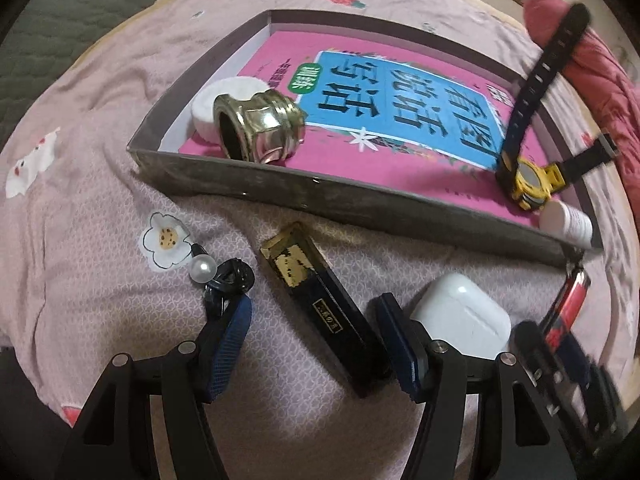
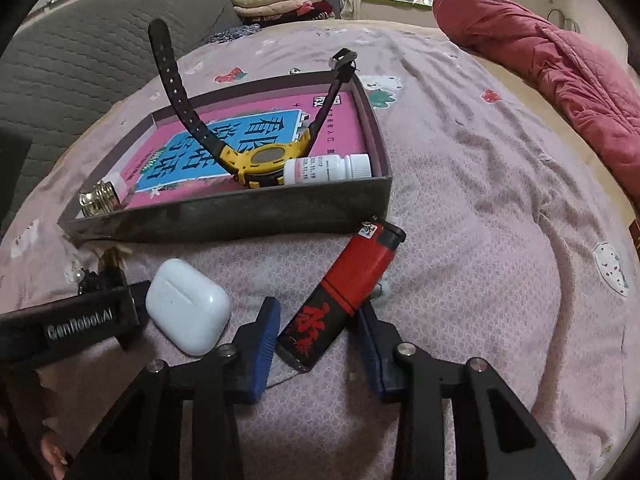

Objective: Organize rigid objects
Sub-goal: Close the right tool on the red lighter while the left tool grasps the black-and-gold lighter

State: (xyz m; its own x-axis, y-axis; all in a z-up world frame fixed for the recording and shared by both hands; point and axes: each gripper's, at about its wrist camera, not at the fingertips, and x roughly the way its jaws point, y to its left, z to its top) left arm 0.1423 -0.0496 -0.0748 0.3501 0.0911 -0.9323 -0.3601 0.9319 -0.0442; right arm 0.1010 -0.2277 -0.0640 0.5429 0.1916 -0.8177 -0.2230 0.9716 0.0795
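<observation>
A grey tray (image 1: 280, 192) on the bed holds a pink book (image 1: 360, 120), a brass fitting (image 1: 260, 128), a white round piece (image 1: 216, 100), a yellow watch (image 1: 532, 184) and a white pill bottle (image 1: 568, 222). My left gripper (image 1: 316, 340) is open around a black and gold bar (image 1: 320, 304) lying on the sheet. A white earbud case (image 1: 464, 312) lies just right of it. My right gripper (image 2: 320, 328) is open around a red and black lighter (image 2: 344, 296), which lies between the jaws. The tray (image 2: 224, 220), watch (image 2: 260, 164) and bottle (image 2: 328, 168) show beyond.
A pearl hair tie (image 1: 216, 276) lies left of the left gripper. The earbud case (image 2: 188, 304) sits between both grippers. A red quilt (image 2: 560, 76) lies at the right of the bed, a grey headboard (image 2: 80, 72) at the left.
</observation>
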